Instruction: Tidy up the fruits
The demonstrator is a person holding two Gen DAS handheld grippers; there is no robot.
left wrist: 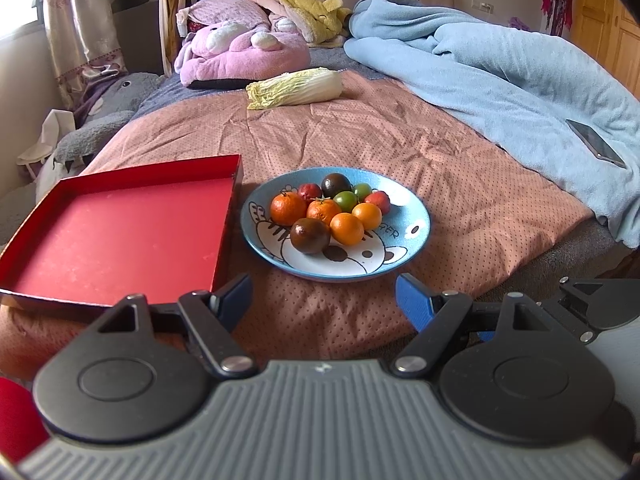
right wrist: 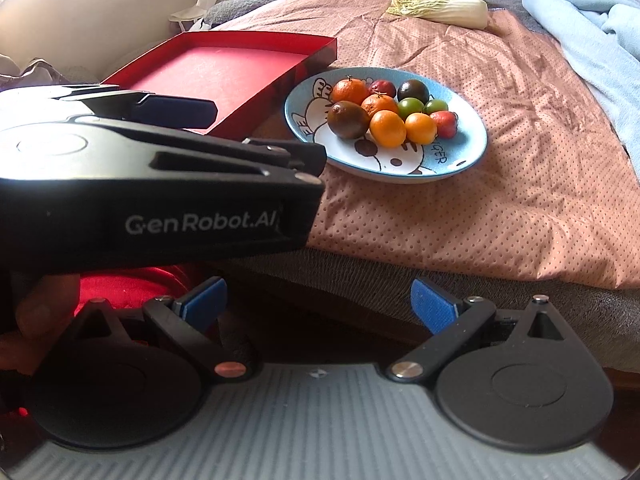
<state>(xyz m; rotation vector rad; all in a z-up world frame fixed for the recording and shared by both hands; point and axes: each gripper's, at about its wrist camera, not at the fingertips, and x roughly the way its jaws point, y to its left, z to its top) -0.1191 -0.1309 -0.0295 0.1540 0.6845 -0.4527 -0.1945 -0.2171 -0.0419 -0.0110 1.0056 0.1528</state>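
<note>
Shallow round blue ceramic plate (left wrist: 416, 216) with a cartoon tiger print, resting on a pink dotted bedspread (left wrist: 460, 168). Heaped on the plate: glossy orange mandarins (left wrist: 287, 208), dark purple round fruits (left wrist: 309, 235), small green ones (left wrist: 346, 200) and small red ones (left wrist: 377, 199). Just left of the plate, nearly touching its rim: empty flat red cardboard box lid (left wrist: 116, 236) with low walls. Beyond the plate: pale leafy napa cabbage (left wrist: 296, 87).

Only from the left wrist: fluffy pink plush toy (left wrist: 240, 54), rumpled light blue fleece blanket (left wrist: 500, 76) and a phone (left wrist: 596, 142), far right of the plate.

Only from the right wrist: black body of the left hand-held gripper (right wrist: 176, 110), left of the plate.

Left hand-held gripper (left wrist: 324, 298): blue pads apart, empty, short of the plate. Right hand-held gripper (right wrist: 320, 304): blue pads apart, empty, below the bed edge.
</note>
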